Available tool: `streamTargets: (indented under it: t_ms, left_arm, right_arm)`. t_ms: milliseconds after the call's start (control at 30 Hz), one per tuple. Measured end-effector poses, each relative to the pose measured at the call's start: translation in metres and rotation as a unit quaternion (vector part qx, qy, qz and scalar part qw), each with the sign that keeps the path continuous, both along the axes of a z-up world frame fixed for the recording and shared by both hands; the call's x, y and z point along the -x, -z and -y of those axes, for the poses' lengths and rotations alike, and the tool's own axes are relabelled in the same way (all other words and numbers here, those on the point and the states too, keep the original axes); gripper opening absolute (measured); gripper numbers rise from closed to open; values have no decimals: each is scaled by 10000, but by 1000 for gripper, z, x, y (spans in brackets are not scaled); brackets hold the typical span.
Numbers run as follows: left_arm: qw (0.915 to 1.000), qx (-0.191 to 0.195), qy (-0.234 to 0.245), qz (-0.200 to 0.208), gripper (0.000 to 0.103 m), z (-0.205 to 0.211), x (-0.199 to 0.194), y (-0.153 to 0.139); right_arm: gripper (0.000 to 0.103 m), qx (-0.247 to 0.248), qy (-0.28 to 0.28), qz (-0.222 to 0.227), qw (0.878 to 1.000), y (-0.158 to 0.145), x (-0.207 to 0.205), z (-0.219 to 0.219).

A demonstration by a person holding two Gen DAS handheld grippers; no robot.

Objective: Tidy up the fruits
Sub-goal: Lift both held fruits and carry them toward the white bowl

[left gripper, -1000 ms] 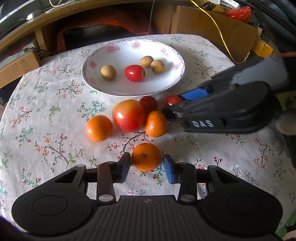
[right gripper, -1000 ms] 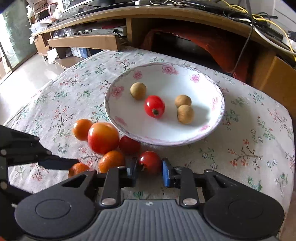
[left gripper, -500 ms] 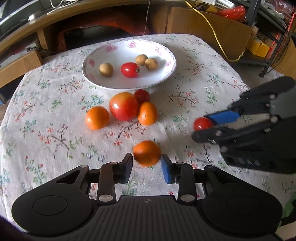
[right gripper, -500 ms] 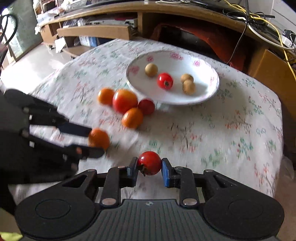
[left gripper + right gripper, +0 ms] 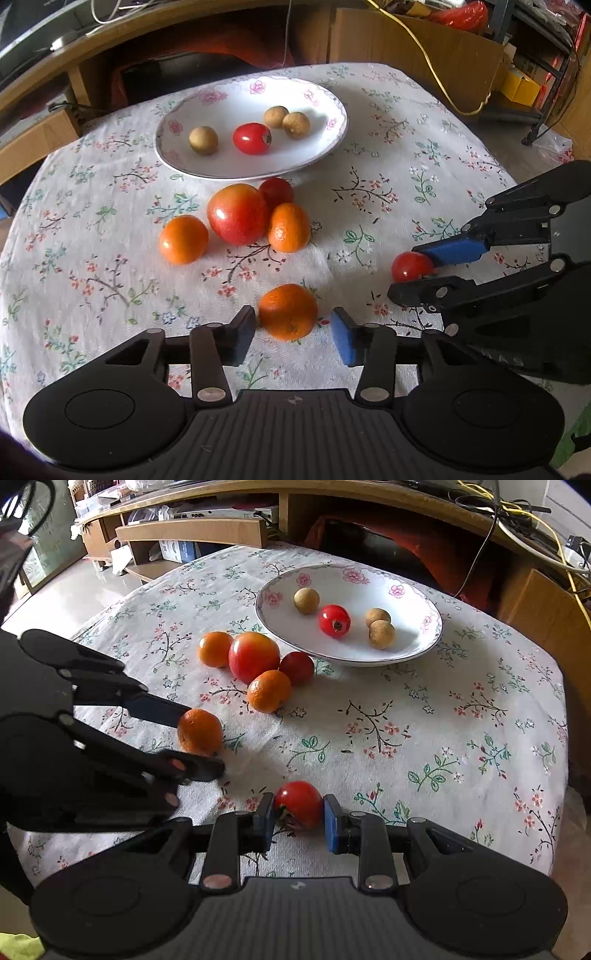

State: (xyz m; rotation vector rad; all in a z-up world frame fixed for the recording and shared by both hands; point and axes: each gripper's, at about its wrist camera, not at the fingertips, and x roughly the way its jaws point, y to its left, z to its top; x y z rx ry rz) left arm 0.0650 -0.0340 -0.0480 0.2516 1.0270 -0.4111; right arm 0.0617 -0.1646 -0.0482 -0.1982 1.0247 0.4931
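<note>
Fingers of the left gripper point(image 5: 293, 330) stand apart on either side of an orange point(image 5: 288, 311) lying on the tablecloth point(image 5: 388, 206), touching neither side of it. Just to its right, the right gripper point(image 5: 298, 818) is clamped on a small tomato point(image 5: 299, 803). Ahead of both lie two oranges, a big tomato point(image 5: 237, 213) and a small red one, with the plate point(image 5: 325, 147) beyond holding a tomato and three brown fruits.

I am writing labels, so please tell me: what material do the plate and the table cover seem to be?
Plate: probably glazed ceramic; glossy white with printed pink flowers on its rim.
Table cover: seems woven fabric, matte, with a floral print and soft wrinkles.
</note>
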Motion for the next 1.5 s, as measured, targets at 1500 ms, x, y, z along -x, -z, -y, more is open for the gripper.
streamTargets:
  t_ms: [1500]
  left_arm:
    - [9987,6,-391,315,40,7,9,-27]
  right_arm:
    - [29,95,345,470,9983,-36,4,-1]
